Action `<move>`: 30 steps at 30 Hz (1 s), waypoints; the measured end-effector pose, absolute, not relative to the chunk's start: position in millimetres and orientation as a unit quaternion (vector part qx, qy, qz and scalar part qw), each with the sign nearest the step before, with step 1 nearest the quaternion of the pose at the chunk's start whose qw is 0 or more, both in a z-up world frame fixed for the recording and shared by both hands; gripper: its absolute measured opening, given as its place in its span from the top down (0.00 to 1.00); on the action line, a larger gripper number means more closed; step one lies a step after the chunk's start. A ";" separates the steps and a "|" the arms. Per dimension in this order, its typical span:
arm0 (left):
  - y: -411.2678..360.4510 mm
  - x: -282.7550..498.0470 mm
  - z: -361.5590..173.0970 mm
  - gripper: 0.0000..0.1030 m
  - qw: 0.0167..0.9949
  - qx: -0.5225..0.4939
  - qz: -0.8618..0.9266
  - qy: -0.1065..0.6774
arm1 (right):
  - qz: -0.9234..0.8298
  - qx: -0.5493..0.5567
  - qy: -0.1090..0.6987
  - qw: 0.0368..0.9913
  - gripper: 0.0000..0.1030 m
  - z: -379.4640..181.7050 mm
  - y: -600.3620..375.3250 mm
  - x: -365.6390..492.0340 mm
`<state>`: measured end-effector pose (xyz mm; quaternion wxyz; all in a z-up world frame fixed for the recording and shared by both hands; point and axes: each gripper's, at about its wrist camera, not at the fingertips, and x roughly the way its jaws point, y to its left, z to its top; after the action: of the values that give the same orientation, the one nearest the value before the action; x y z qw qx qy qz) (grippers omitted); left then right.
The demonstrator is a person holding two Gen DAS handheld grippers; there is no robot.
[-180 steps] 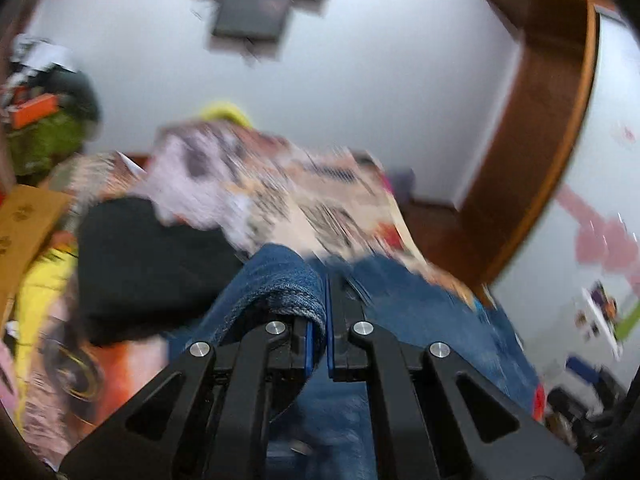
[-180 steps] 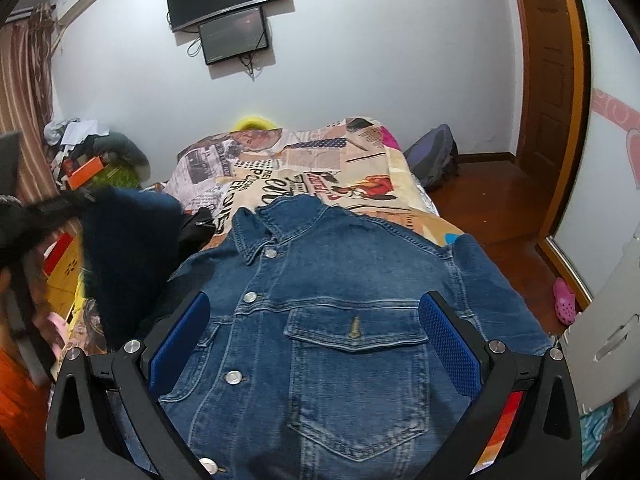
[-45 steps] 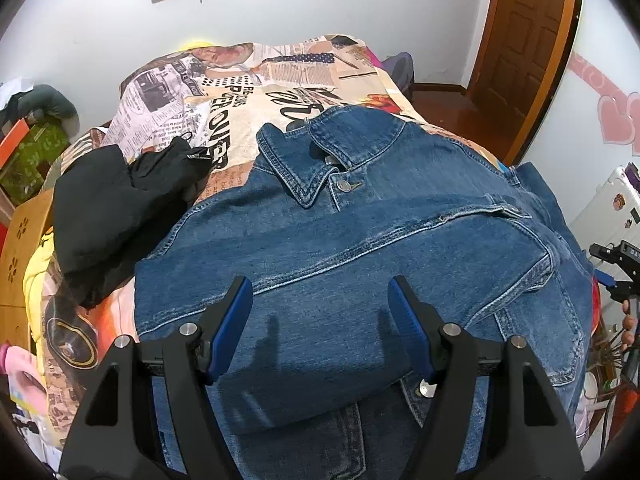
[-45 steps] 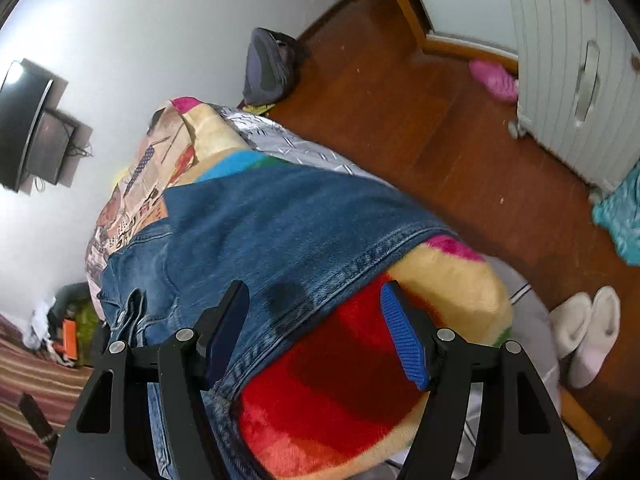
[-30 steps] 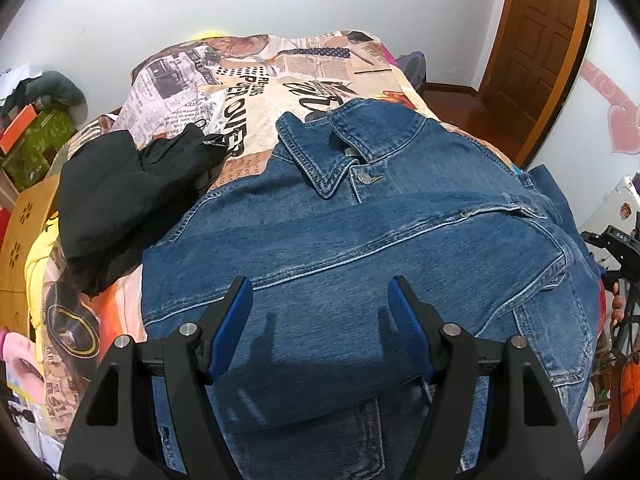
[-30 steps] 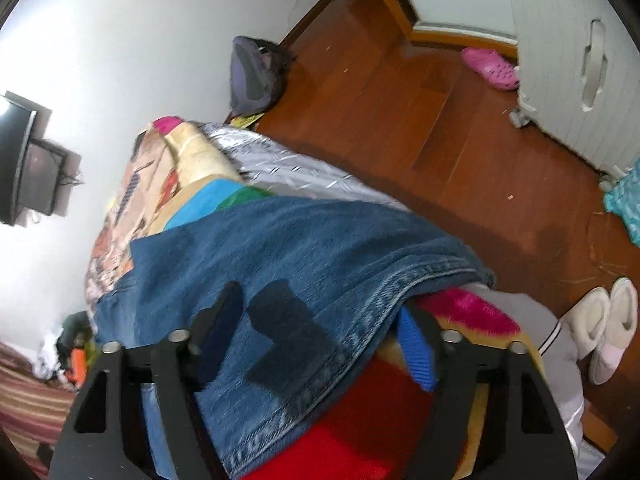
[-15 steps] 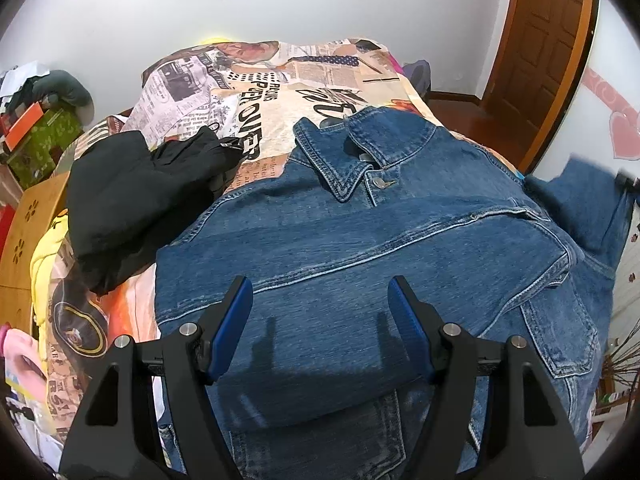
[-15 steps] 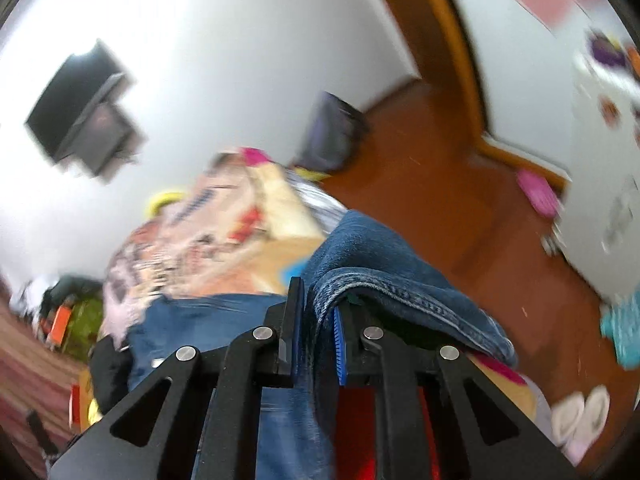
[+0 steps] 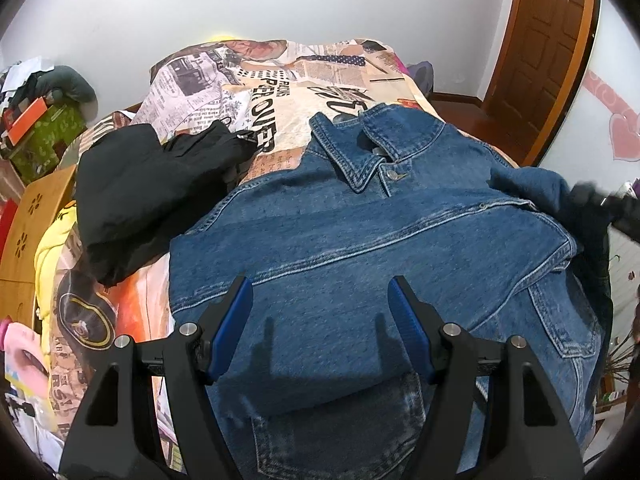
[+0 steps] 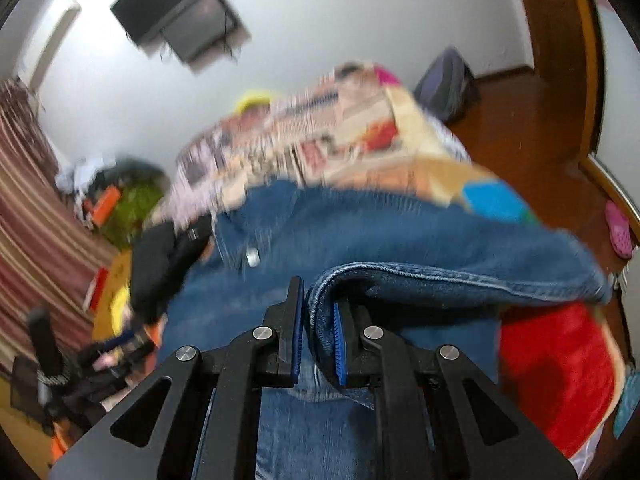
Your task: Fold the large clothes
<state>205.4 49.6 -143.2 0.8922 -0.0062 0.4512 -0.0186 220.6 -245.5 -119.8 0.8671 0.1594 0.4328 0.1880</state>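
A blue denim jacket (image 9: pixel 360 240) lies front up on the bed, collar toward the far wall, its left sleeve folded across the chest. My left gripper (image 9: pixel 320 316) is open and empty above that folded sleeve. My right gripper (image 10: pixel 318 320) is shut on the jacket's right sleeve (image 10: pixel 440 276) and holds it lifted over the jacket's right side. The lifted sleeve (image 9: pixel 532 188) and the right gripper (image 9: pixel 600 200) show blurred at the right edge of the left wrist view.
The bed carries a newspaper-print blanket (image 9: pixel 280 80). A black garment (image 9: pixel 148 184) lies left of the jacket. A wooden stool (image 9: pixel 28 232) and clutter stand at the left. A red blanket (image 10: pixel 560 372) hangs at the bed's right corner. A door (image 9: pixel 548 40) is at the right.
My right gripper shut on the right sleeve at the bed's edge and has lifted it leftward over the jacket. My left gripper let go of the left sleeve earlier and stays open.
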 end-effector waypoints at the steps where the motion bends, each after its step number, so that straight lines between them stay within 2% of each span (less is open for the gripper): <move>1: 50.6 204.5 -144.6 0.33 0.891 -0.006 -0.018 0.453 | 0.189 0.155 0.442 0.863 0.87 -123.8 -241.6 219.5; 9: 48.3 202.7 -152.1 0.33 0.887 -0.011 -0.020 0.461 | 0.181 0.152 0.448 0.862 0.83 -110.8 -242.6 207.0; 15: 39.9 205.9 -148.7 0.33 0.888 -0.007 -0.027 0.458 | 0.142 0.180 0.429 0.874 0.62 -97.1 -270.0 190.3; 20: 32.4 210.2 -148.1 0.33 0.888 -0.001 -0.031 0.458 | 0.092 0.194 0.397 0.892 0.58 -81.5 -303.5 178.1; 22: 29.1 212.6 -148.8 0.33 0.888 0.000 -0.032 0.459 | 0.071 0.205 0.377 0.901 0.48 -78.3 -319.3 177.0; 23: 28.0 213.3 -149.2 0.33 0.887 0.000 -0.032 0.460 | 0.058 0.211 0.370 0.903 0.46 -77.9 -326.7 177.8; 30: 19.9 216.0 -148.5 0.33 0.887 0.007 -0.033 0.461 | -0.020 0.286 0.387 0.877 0.45 -116.9 -378.6 209.2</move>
<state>216.0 19.9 -148.5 0.8867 0.0075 0.4612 -0.0334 209.2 -378.6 -116.9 0.8766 0.2857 0.3867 -0.0200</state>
